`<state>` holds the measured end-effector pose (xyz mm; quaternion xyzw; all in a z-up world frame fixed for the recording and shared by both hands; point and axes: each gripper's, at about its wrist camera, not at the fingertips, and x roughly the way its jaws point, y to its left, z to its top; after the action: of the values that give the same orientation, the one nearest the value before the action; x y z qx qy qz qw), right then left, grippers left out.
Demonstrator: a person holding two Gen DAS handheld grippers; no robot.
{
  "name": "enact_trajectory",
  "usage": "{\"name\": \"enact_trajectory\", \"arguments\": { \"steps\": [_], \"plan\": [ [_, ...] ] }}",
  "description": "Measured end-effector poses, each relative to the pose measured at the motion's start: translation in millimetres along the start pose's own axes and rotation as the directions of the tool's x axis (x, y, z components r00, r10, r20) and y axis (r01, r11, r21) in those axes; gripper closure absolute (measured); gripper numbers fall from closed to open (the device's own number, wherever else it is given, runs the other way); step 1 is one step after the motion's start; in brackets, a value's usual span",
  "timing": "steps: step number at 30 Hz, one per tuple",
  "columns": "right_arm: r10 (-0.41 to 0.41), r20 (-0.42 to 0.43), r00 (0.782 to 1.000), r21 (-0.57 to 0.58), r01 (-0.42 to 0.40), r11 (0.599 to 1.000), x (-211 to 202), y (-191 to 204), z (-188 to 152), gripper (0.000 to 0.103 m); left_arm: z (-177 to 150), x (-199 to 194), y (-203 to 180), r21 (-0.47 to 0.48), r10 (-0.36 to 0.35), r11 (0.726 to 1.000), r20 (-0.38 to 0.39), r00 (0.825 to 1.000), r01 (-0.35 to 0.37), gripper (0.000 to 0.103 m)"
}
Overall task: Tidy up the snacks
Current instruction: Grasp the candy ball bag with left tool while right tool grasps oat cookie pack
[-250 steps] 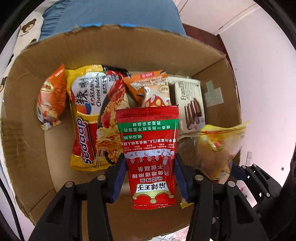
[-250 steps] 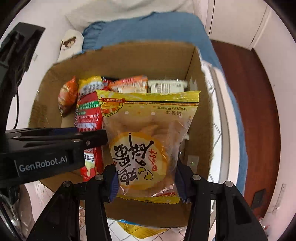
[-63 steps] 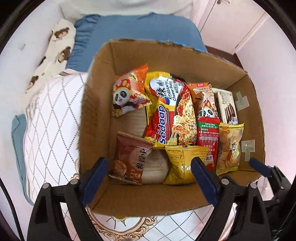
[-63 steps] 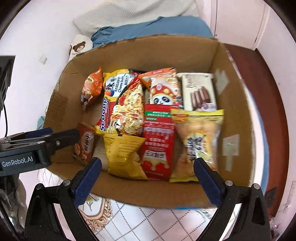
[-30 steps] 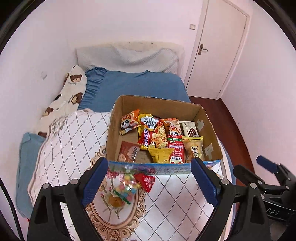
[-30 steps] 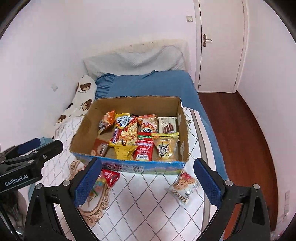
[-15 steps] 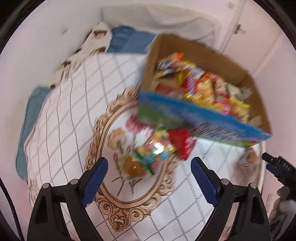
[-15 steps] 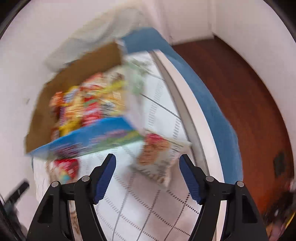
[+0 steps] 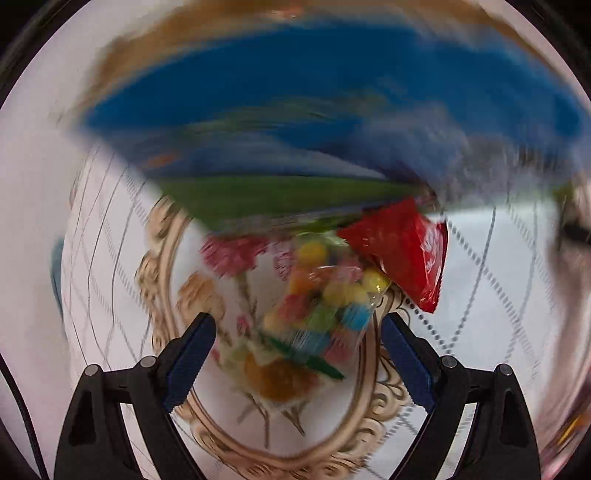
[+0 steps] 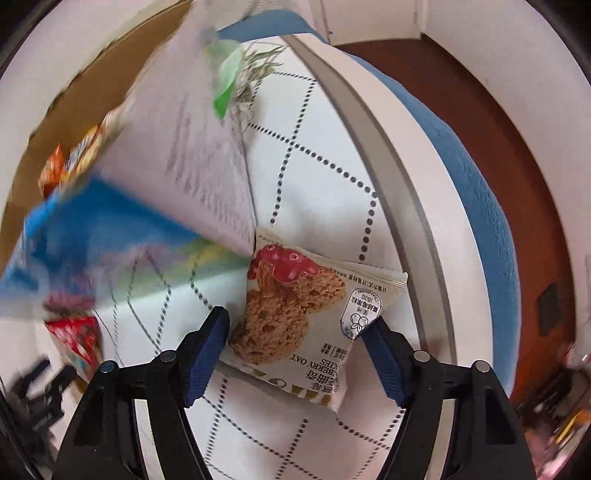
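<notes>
Now both grippers dropped from box overview to bed level. Left gripper (image 9: 295, 354) fingers wide, straddling clear bag of coloured candies (image 9: 325, 299); right gripper (image 10: 295, 347) fingers wide around white oat-cookie packet (image 10: 306, 317) beside cardboard box (image 10: 110, 206). Judgement: last pickups starting.

— What lies underneath everything?
— A white quilt (image 10: 317, 155) with a dotted diamond grid, spread over the bed. A gold scrolled oval with printed flowers (image 9: 184, 295) is on it, blurred in the left view.
— And past the quilt's edge?
— A blue sheet (image 10: 476, 206) beside a grey border strip, then a reddish-brown wooden floor (image 10: 498, 92) and a white wall (image 10: 491, 18).
</notes>
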<state>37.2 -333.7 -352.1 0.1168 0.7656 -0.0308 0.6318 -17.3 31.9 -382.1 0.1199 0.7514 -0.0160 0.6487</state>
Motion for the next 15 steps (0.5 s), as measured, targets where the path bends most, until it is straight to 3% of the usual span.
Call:
{"name": "enact_trajectory", "arguments": {
  "steps": [1, 2, 3, 6, 8, 12, 15],
  "plan": [
    [-0.006, -0.001, 1.0, -0.013, 0.006, 1.0, -1, 2, -3, 0.03, 0, 3, -6, 0.04, 0.016, 0.999, 0.001, 1.0, -0.016, 0.016],
    [-0.012, -0.004, 1.0, -0.024, 0.012, 1.0, -1, 3, -5, 0.032, 0, 7, -11, 0.071, 0.028, 0.997, -0.002, 1.0, -0.028, 0.038],
    [-0.015, -0.006, 1.0, -0.032, 0.015, 0.999, -1, 4, -8, 0.033, -1, 11, -18, 0.112, 0.022, 0.994, -0.015, 1.0, -0.02, 0.047],
    [-0.019, -0.023, 1.0, -0.064, 0.018, 0.998, -1, 7, -20, 0.034, -7, 12, -30, 0.168, 0.068, 0.983, 0.007, 0.998, -0.068, 0.049],
    [-0.003, -0.042, 0.999, -0.084, -0.001, 0.996, -1, 12, -32, 0.035, -12, 10, -32, 0.157, 0.055, 0.986, 0.009, 0.998, -0.056, 0.05],
    [0.022, -0.082, 0.996, -0.135, -0.033, 0.99, 0, 27, -64, 0.035, -33, 0, -29, 0.045, -0.057, 0.997, -0.038, 0.998, 0.058, 0.051],
    [0.047, -0.131, 0.99, -0.19, -0.072, 0.979, -1, 43, -94, 0.036, -60, -2, -31, -0.061, -0.176, 0.984, -0.102, 0.979, 0.17, 0.051]
  ]
}}
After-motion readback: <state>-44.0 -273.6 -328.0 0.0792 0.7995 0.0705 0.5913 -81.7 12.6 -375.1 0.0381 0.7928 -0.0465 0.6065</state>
